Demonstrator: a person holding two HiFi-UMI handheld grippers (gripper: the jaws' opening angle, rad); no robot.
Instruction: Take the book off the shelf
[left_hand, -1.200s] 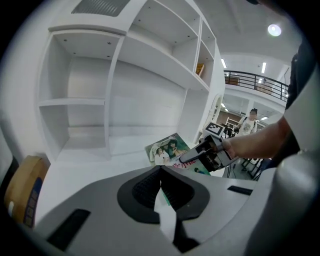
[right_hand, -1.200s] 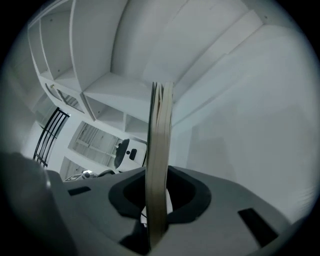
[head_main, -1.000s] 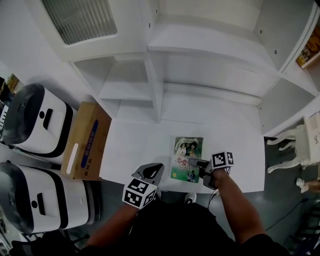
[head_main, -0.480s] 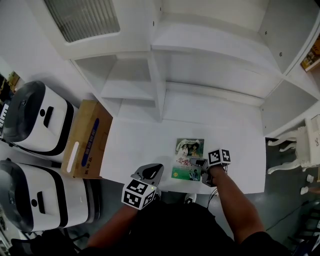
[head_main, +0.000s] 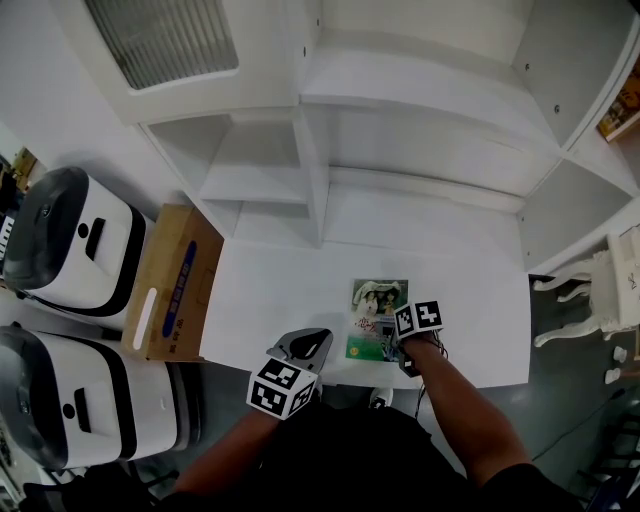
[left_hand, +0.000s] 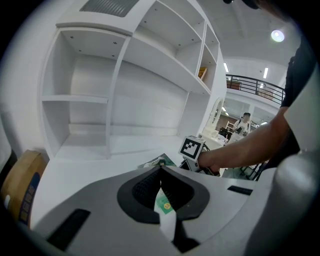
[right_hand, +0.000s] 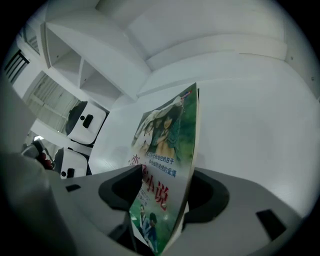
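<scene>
The book (head_main: 377, 318), its green cover showing two figures, lies flat on the white table (head_main: 270, 290) near the front edge. My right gripper (head_main: 398, 332) is at the book's lower right corner. In the right gripper view the book (right_hand: 167, 135) runs between the jaws of that gripper (right_hand: 165, 175). The jaws are opening, and a gap shows beside the right pad. My left gripper (head_main: 305, 345) hovers at the table's front edge, left of the book, shut and empty. Its closed tips (left_hand: 160, 169) point toward the book (left_hand: 159, 161) and the right gripper's marker cube (left_hand: 192, 148).
Empty white shelves (head_main: 400, 120) rise behind the table. A cardboard box (head_main: 170, 280) stands at the table's left, with two white appliances (head_main: 70, 240) beyond it. A white chair (head_main: 590, 290) sits to the right on the grey floor.
My right hand has slid left, so its marker cube now sits over the book's right edge. The book and the left gripper have hardly moved.
</scene>
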